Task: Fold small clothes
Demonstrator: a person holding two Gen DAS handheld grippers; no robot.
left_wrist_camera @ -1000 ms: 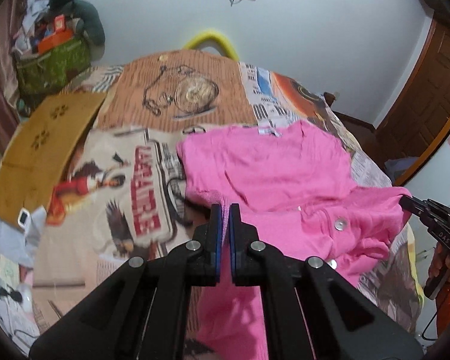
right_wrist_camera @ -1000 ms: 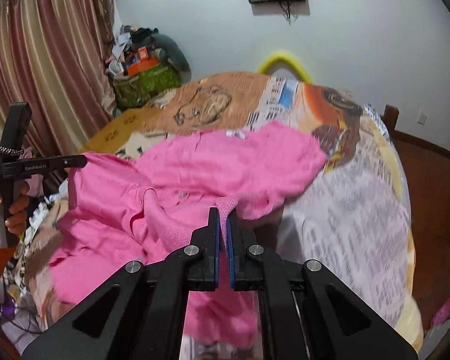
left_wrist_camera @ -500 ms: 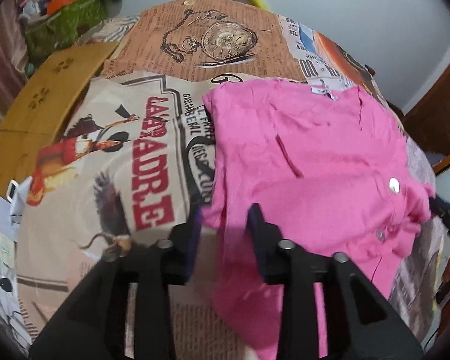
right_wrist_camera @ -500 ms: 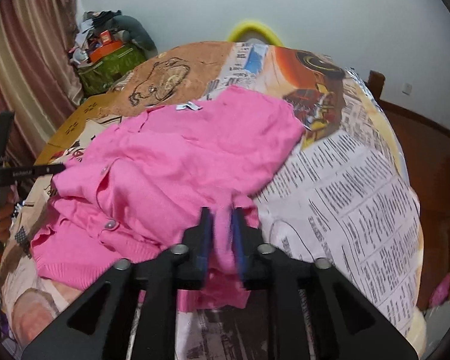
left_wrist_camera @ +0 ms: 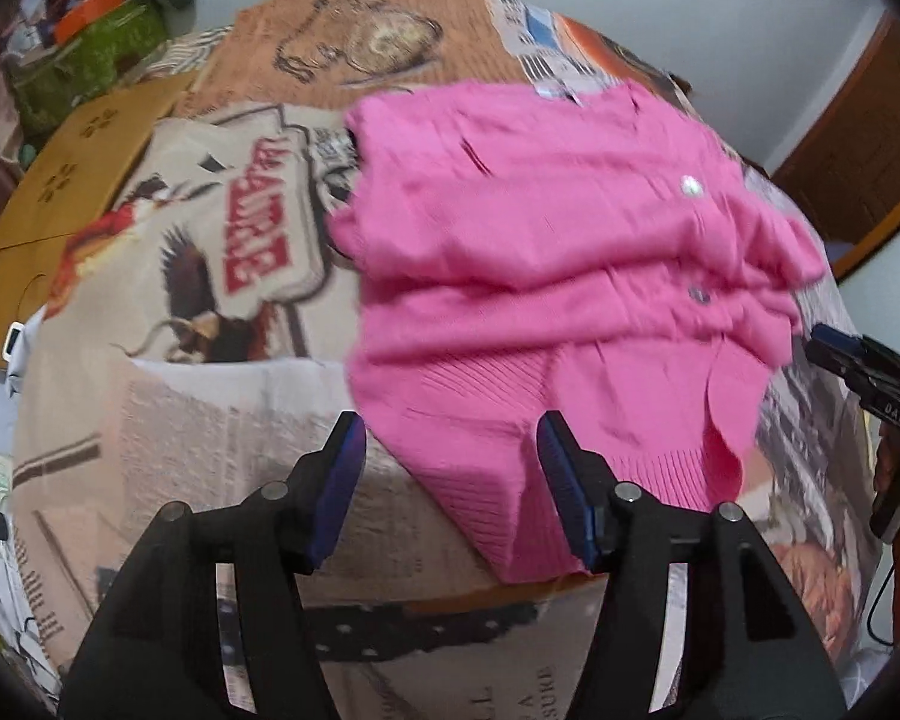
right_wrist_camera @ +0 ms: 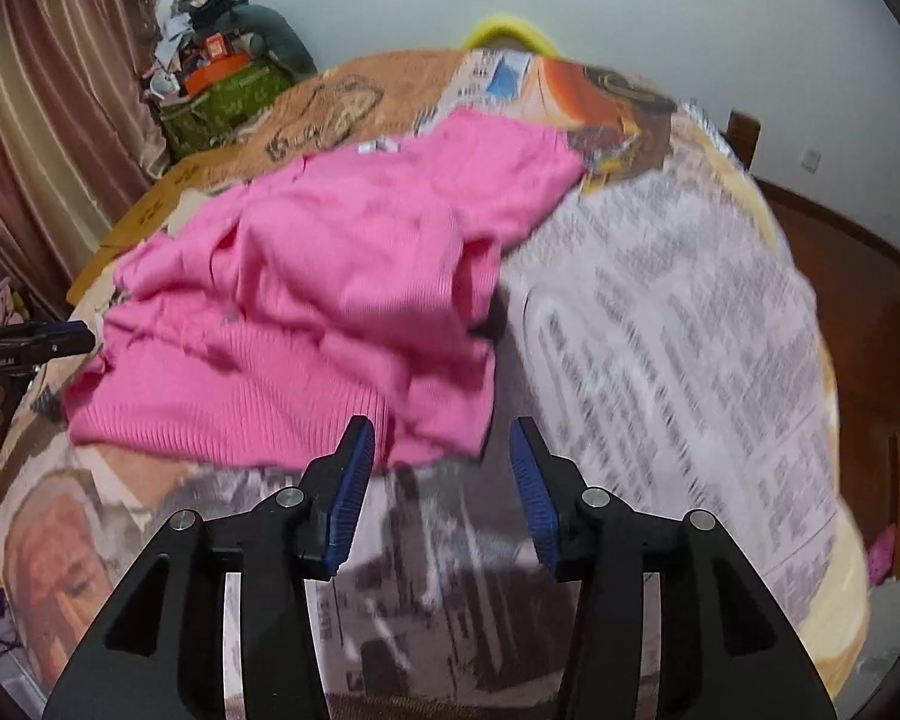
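Observation:
A pink knit cardigan (left_wrist_camera: 558, 252) with buttons lies rumpled and partly folded on the printed bedspread; it also shows in the right wrist view (right_wrist_camera: 342, 276). My left gripper (left_wrist_camera: 450, 468) is open and empty, its jaws either side of the ribbed hem corner near the bed's edge. My right gripper (right_wrist_camera: 441, 468) is open and empty just in front of the cardigan's near hem. Each gripper shows at the other view's edge: the right one (left_wrist_camera: 870, 372) and the left one (right_wrist_camera: 24, 342).
The bed is covered by a newspaper-print spread (right_wrist_camera: 678, 330). A brown cardboard sheet (left_wrist_camera: 72, 180) lies on its far left. A green bag with clutter (right_wrist_camera: 228, 96) and curtains (right_wrist_camera: 48, 90) stand behind. A wooden door (left_wrist_camera: 870, 144) is at the right.
Both grippers were shut on the cardigan's fabric a second ago. They laid it down on the bed, opened wide and drew back from the hem.

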